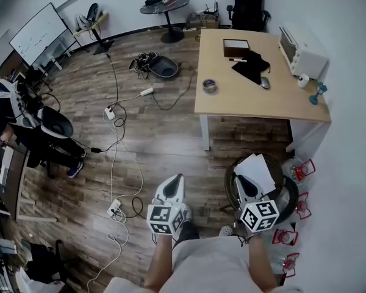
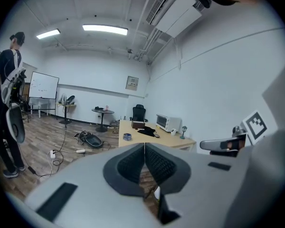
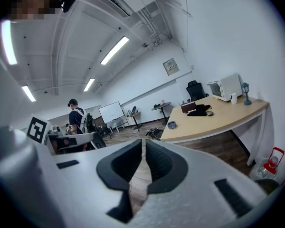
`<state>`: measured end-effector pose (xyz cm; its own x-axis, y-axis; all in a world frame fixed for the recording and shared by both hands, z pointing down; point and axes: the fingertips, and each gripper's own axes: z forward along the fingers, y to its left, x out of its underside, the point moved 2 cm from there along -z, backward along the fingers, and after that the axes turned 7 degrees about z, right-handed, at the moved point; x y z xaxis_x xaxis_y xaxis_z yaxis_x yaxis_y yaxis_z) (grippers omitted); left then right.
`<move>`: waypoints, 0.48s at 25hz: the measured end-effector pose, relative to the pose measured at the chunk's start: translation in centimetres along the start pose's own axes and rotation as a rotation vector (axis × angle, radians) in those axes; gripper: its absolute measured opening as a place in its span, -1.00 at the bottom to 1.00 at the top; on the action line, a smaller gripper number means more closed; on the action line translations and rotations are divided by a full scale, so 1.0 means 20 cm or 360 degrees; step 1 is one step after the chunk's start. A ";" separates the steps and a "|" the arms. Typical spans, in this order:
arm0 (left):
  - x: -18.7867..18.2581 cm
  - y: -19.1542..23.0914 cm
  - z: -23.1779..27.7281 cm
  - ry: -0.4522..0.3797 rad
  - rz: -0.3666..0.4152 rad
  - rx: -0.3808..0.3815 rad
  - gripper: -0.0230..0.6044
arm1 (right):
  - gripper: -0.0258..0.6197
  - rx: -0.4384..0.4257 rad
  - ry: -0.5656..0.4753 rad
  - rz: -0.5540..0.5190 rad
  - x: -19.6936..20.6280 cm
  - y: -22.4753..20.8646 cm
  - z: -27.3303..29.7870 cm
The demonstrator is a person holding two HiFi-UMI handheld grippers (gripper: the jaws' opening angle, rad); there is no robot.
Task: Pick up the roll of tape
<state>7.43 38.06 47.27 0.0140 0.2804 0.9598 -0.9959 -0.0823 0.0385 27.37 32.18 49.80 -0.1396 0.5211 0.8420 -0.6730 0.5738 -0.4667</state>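
Grey roll of tape (image 1: pixel 210 86), lying flat on the light wooden table (image 1: pixel 244 105) near its left edge, upper centre of the head view, apart from everything else on the top. On the same table, further right: black cloth (image 1: pixel 251 66), brown box (image 1: pixel 236 46), grey mouse (image 1: pixel 265 82), and a white toaster oven (image 1: pixel 302 50) at the right end.

Lower centre of the head view: left tool (image 1: pixel 175 182), over the brown plank floor (image 1: pixel 158 139) and well apart from the roll, pads pressed together with nothing between them. Just to its right: right tool (image 1: pixel 241 180), pads a narrow slit apart, nothing between them. Both point toward the table.

Floor, centre left: white cables (image 1: pixel 113 163). Upper left: white whiteboard (image 1: pixel 39 32).
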 end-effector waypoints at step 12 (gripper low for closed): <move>-0.06 0.36 0.24 -0.0044 -0.0072 0.0168 -0.91 | -0.73 0.0159 -0.0040 -0.0004 -0.05 0.11 0.33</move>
<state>0.72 32.51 47.78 0.0629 0.2595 0.9637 -0.9792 -0.1706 0.1098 21.14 28.76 49.75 -0.1553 0.5028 0.8504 -0.7423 0.5085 -0.4363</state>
